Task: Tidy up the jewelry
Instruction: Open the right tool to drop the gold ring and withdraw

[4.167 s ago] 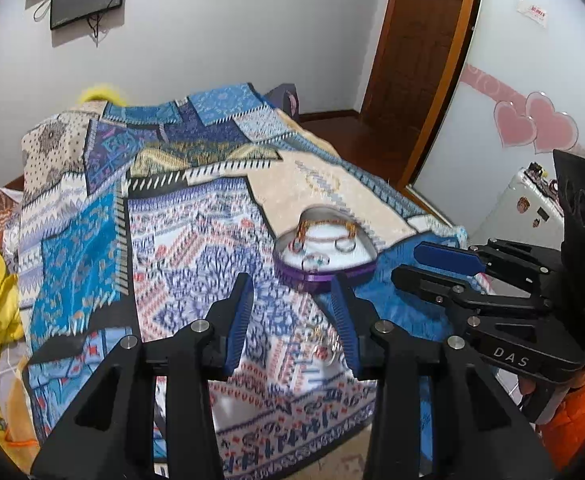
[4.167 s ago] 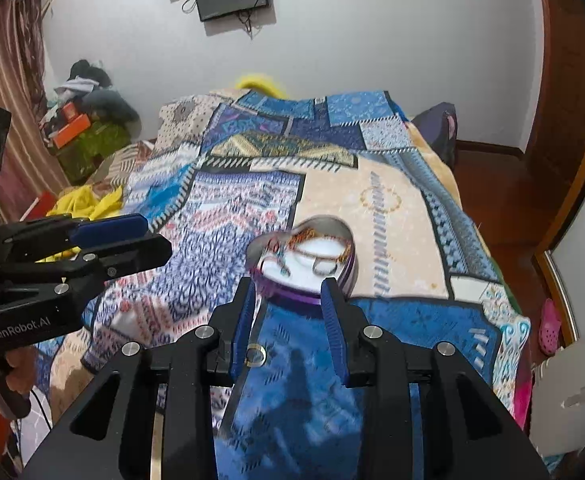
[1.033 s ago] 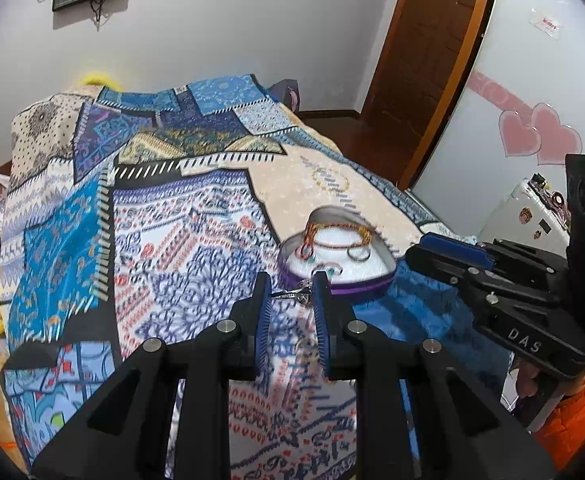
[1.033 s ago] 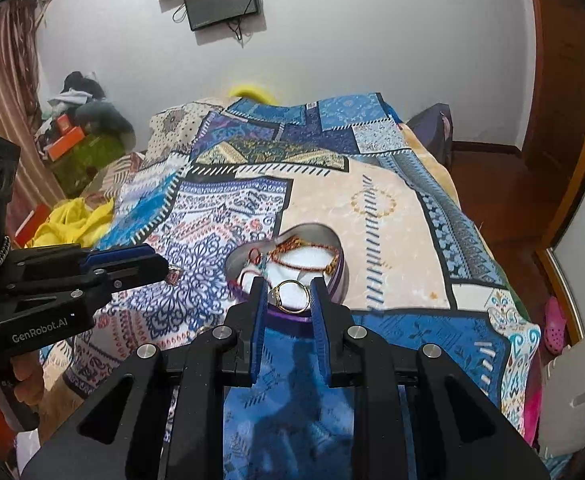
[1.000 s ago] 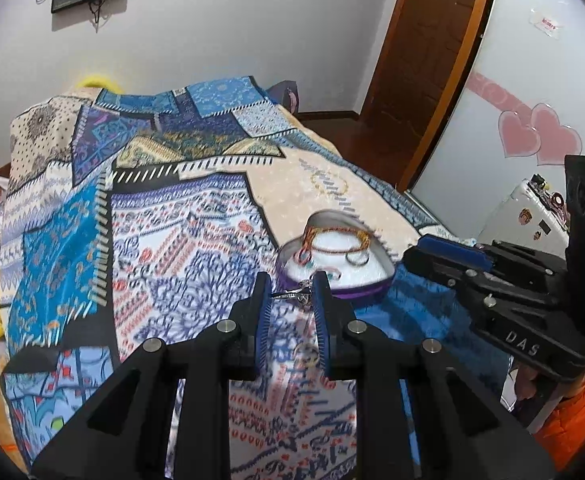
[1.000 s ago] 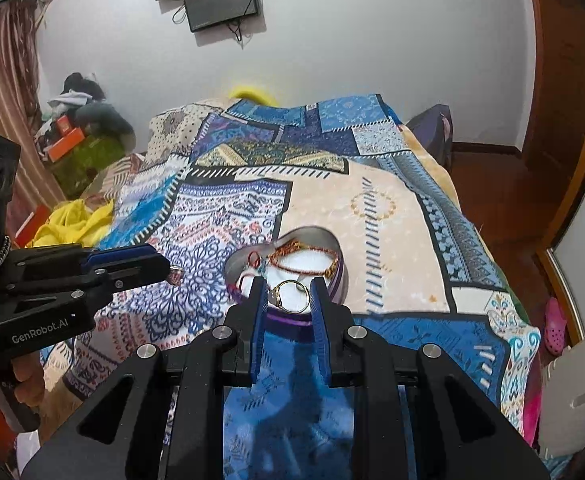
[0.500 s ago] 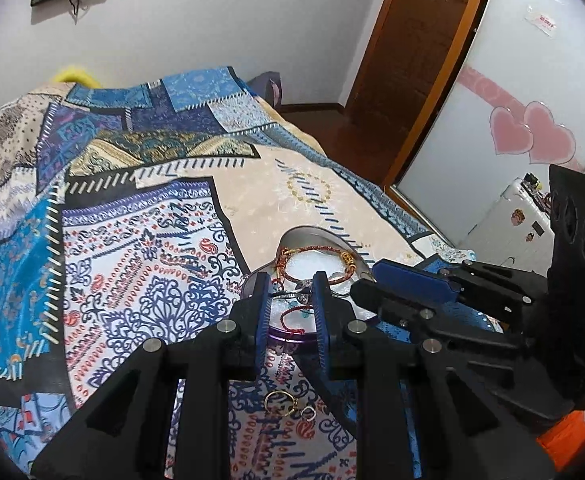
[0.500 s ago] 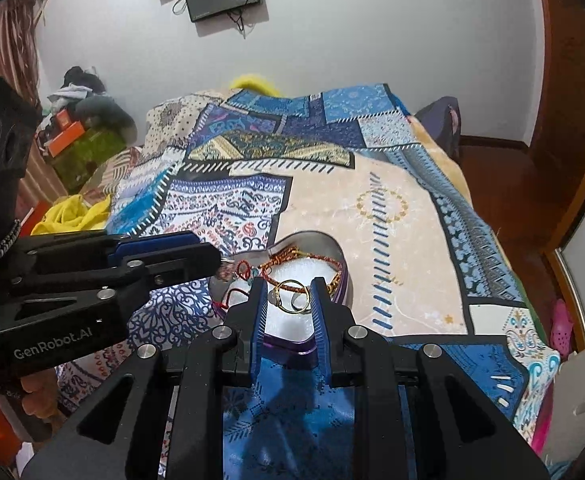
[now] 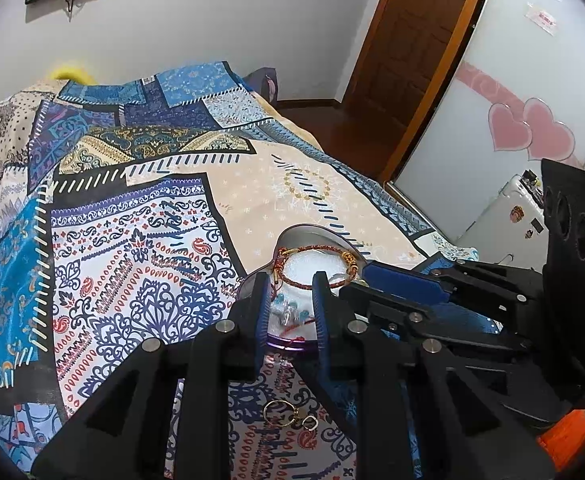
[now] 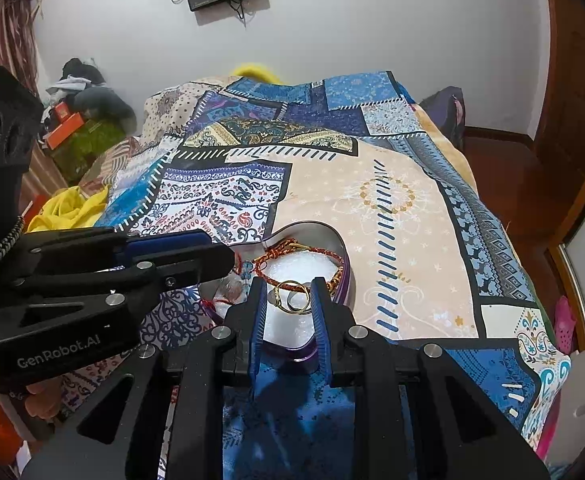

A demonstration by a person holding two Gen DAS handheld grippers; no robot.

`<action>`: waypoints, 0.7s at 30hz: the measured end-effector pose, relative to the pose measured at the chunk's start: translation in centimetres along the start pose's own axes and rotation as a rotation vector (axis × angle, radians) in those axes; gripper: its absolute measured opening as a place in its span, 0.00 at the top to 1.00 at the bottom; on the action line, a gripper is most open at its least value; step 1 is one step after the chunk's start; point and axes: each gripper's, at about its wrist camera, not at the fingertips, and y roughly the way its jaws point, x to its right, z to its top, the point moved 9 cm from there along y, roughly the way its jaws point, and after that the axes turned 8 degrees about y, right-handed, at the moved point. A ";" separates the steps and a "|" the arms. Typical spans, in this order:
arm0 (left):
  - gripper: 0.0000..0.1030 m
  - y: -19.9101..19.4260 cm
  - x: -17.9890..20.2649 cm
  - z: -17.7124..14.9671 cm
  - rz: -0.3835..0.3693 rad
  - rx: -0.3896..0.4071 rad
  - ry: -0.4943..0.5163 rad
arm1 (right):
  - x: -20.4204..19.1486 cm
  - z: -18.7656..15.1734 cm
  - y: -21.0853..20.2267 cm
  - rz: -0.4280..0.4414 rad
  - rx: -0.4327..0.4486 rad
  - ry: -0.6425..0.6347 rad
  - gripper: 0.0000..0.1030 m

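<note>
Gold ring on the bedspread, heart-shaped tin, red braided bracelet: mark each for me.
Gold ring [image 9: 277, 412]: left wrist view, on its band.
Heart-shaped tin [image 10: 343, 257]: right wrist view, on its right wall.
Red braided bracelet [image 10: 319, 249]: right wrist view, on its far strand.

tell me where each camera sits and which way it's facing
Left wrist: on the left gripper, angled down across the bed at the heart-shaped tin; the right gripper enters from the right.
Right wrist: on the right gripper, angled down over the same tin, a gold ring between its fingers; the left gripper and some fingers of a hand show at left.
Shared: tin, red bracelet, patchwork bedspread.
</note>
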 end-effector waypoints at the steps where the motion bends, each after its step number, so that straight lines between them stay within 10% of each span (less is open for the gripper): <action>1: 0.81 -0.2 0.1 0.0 -0.004 0.000 0.002 | 0.0 0.0 0.0 -0.003 -0.003 -0.001 0.80; 21: 0.69 -7.0 -0.8 0.0 0.081 0.075 0.025 | -1.7 1.0 -3.5 -0.033 0.052 -0.006 0.67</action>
